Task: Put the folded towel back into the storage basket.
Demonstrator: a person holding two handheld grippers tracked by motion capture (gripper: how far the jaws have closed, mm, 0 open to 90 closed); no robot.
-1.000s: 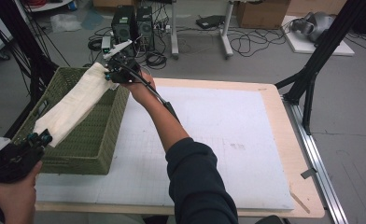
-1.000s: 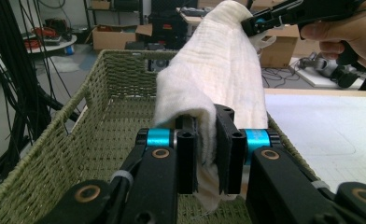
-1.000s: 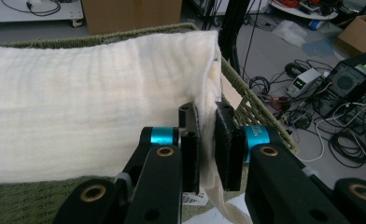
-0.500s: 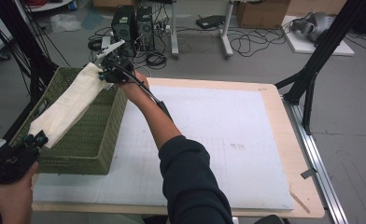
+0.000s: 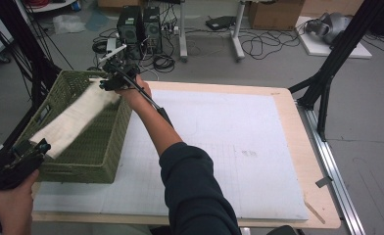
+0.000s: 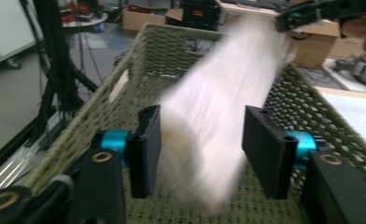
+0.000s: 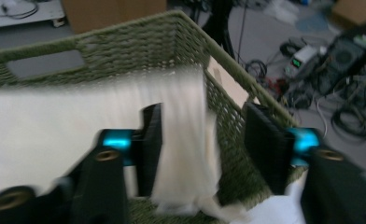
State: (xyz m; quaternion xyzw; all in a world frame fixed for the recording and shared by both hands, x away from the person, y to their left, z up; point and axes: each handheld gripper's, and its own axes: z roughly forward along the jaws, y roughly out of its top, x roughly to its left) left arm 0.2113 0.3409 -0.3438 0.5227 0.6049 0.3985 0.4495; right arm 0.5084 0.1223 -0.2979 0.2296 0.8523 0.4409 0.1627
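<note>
White foam board is covering most of the wooden table [image 5: 305, 161], which is standing on a grey floor strewn with cables and computer boxes. Sitting at the table's far left corner, partly hanging over the left edge, is a green woven basket [image 5: 107, 142], its open top facing up and a handle slot showing in one end wall. Stretching along the length of the basket, over its inside, is a cream-coloured towel [image 5: 75, 120], blurred in both gripper views. Its far end is lying by the right claw [image 5: 112, 81] at the basket's far rim, and its near end is lying by the left claw [image 5: 36, 147] at the near rim.

Both claws have just been opening. In the left gripper view the left claw [image 6: 200, 149] is standing apart, the towel [image 6: 218, 121] hanging between the two pads with a gap showing at the right-hand one. In the right gripper view the right claw [image 7: 202, 149] is likewise standing apart, the towel's edge [image 7: 181, 154] hanging beside the left-hand pad and well clear of the other, above the basket's wall [image 7: 125, 51].
</note>
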